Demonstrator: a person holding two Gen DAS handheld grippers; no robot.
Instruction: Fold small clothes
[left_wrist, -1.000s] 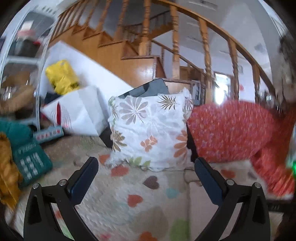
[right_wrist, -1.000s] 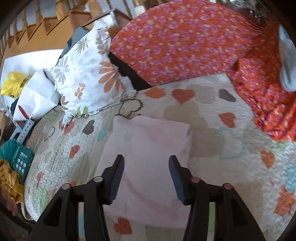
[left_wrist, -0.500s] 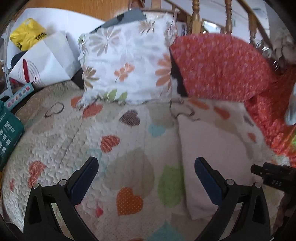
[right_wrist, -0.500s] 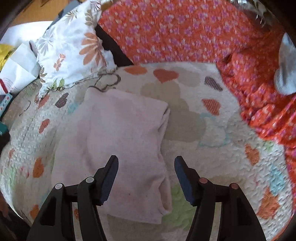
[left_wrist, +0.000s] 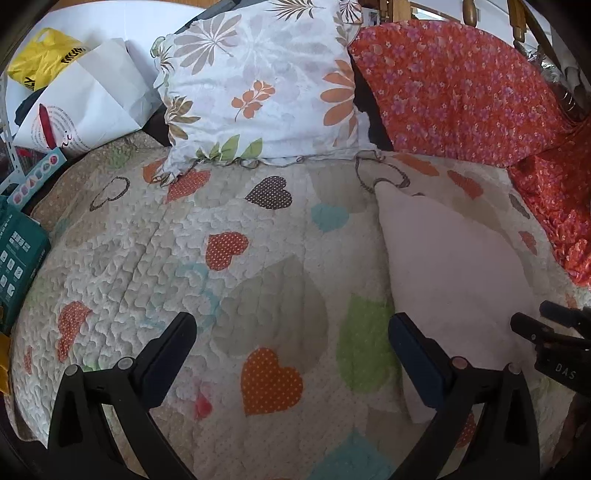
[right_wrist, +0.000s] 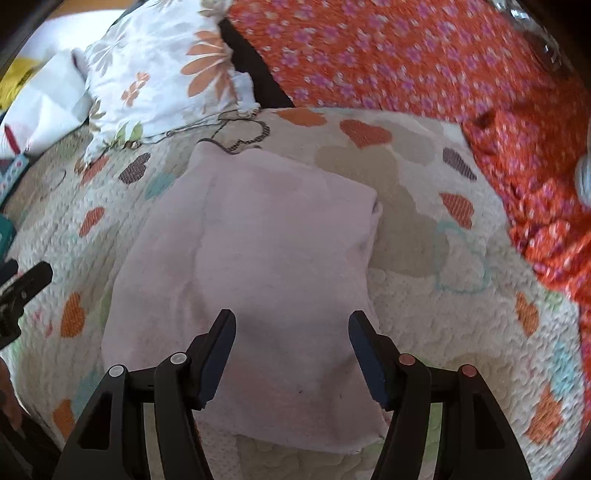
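Note:
A pale pink garment (right_wrist: 258, 258) lies folded flat on the heart-patterned quilt (right_wrist: 461, 332). It also shows at the right of the left wrist view (left_wrist: 454, 273). My right gripper (right_wrist: 291, 336) is open and empty, hovering over the garment's near part. My left gripper (left_wrist: 291, 343) is open and empty above bare quilt (left_wrist: 184, 258), left of the garment. The right gripper's tip (left_wrist: 546, 332) shows at the right edge of the left view, and the left gripper (right_wrist: 22, 288) at the left edge of the right view.
A floral white pillow (left_wrist: 258, 85) and an orange flowered blanket (left_wrist: 461, 92) lie at the back. White paper bag (left_wrist: 85, 107), yellow bag (left_wrist: 40, 62) and teal box (left_wrist: 18, 258) sit at the left. Orange fabric (right_wrist: 546, 206) bunches at the right.
Both grippers have tilted down and moved closer to the quilt. The left view swung from the staircase down to the bed. The right gripper's jaws have opened wider over the garment.

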